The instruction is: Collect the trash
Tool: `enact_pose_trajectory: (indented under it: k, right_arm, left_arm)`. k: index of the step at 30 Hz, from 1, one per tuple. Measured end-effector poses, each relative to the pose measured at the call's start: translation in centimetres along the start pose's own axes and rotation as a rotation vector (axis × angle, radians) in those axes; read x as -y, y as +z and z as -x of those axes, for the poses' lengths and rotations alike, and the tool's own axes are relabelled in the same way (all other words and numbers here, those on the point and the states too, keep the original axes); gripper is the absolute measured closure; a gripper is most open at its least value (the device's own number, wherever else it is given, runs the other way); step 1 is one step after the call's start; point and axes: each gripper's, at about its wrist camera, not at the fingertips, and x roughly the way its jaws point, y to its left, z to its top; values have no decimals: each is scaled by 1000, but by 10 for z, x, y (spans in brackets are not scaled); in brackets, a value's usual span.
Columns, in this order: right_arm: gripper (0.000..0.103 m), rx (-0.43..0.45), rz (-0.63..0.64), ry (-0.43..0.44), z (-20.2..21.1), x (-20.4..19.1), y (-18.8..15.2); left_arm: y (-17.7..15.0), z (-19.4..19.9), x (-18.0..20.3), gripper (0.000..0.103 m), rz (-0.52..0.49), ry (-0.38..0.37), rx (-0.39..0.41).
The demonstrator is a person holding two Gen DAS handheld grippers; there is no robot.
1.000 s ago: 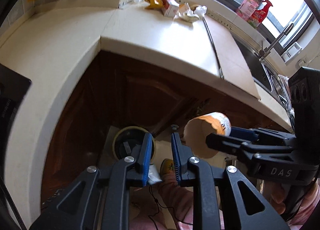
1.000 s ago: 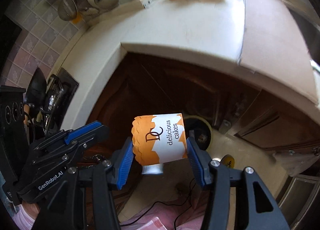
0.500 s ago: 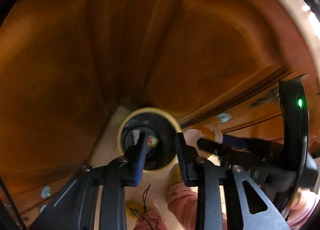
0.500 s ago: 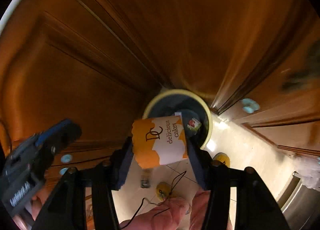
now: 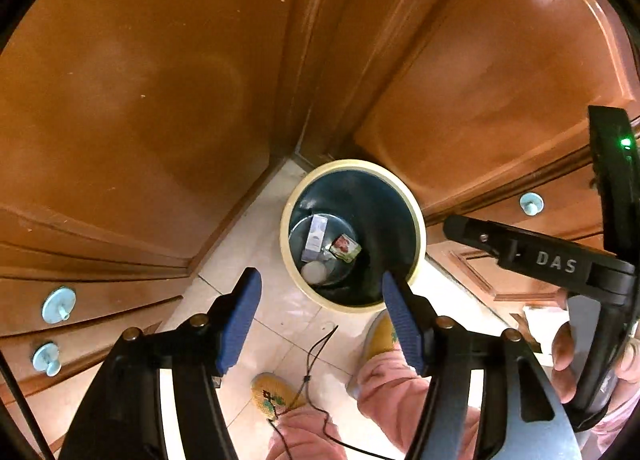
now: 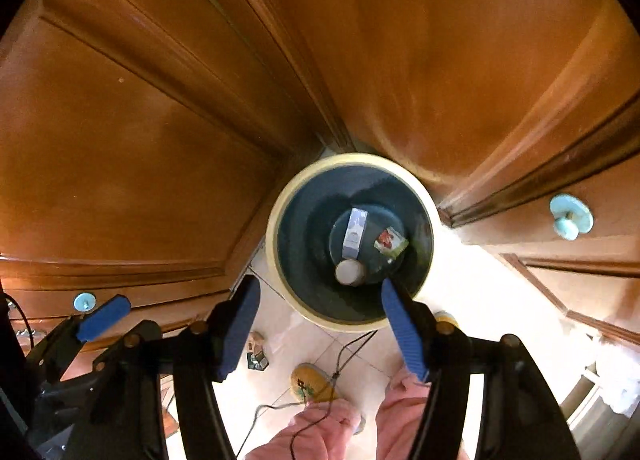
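A round bin with a cream rim (image 5: pixel 349 306) (image 6: pixel 273 244) stands on the floor in the corner of the cabinets. At its dark bottom lie a pale carton (image 5: pixel 316 238) (image 6: pixel 354 234), a red and green packet (image 5: pixel 344 248) (image 6: pixel 390 242) and the paper cake cup (image 5: pixel 314 272) (image 6: pixel 350 272), seen end on. My left gripper (image 5: pixel 320 278) hangs over the bin's near edge, its jaws opening with nothing between them. My right gripper (image 6: pixel 320 284) is over the same edge, jaws also opening and empty. Its black body (image 5: pixel 556 262) shows at the right of the left wrist view.
Brown wooden cabinet doors (image 6: pixel 140 119) with pale blue knobs (image 6: pixel 570 219) close in on both sides of the bin. Below me are a light tiled floor (image 5: pixel 288 312), yellow slippers (image 6: pixel 312 382), pink trouser legs (image 5: pixel 384 388) and a thin black cable (image 6: pixel 344 356).
Both grippers dropped from counter height to just above the bin. The right let go of the cake cup, which now lies in the bin. The left jaws widened and its small pale scrap is gone.
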Motion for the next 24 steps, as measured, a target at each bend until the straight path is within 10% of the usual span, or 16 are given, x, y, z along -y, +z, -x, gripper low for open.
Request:
enact_pose_trajectory:
  k: [14,24]
  right_arm:
    - [39,89,187,15,38,-33,-4]
    - [39,48,423,73,26,-72,-36]
  left_arm:
    - [-18,42,-12,39,96,56,93]
    - [-81,48,-39,39,356,136,124]
